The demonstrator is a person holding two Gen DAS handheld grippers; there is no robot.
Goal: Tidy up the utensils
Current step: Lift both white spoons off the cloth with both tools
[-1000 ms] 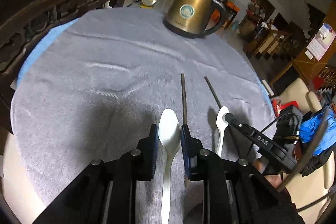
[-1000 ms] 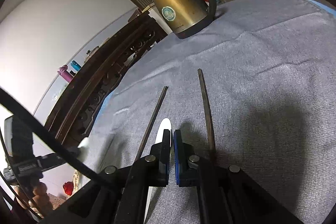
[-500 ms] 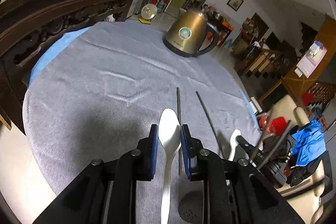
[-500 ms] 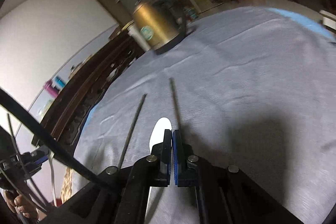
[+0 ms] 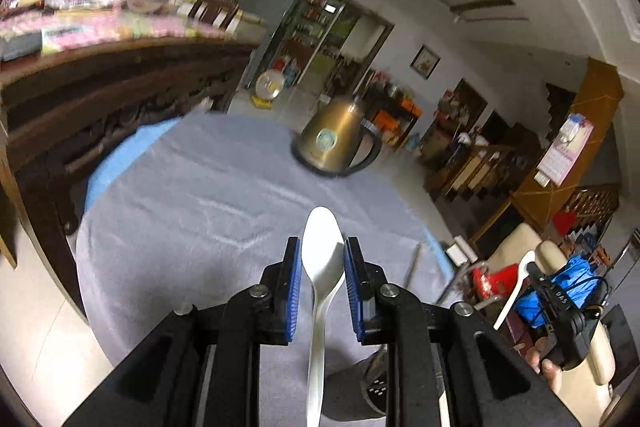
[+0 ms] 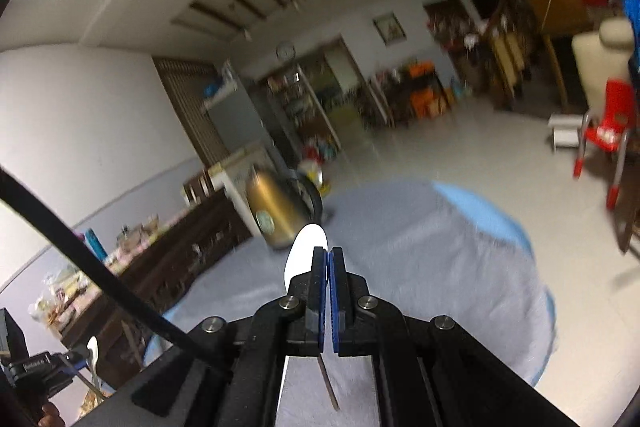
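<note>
White spoons (image 5: 322, 259) (image 6: 301, 254) held in left and right claws above table.

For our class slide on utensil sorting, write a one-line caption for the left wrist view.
Left gripper lifts a white spoon above the grey tablecloth, brass kettle beyond.
</note>
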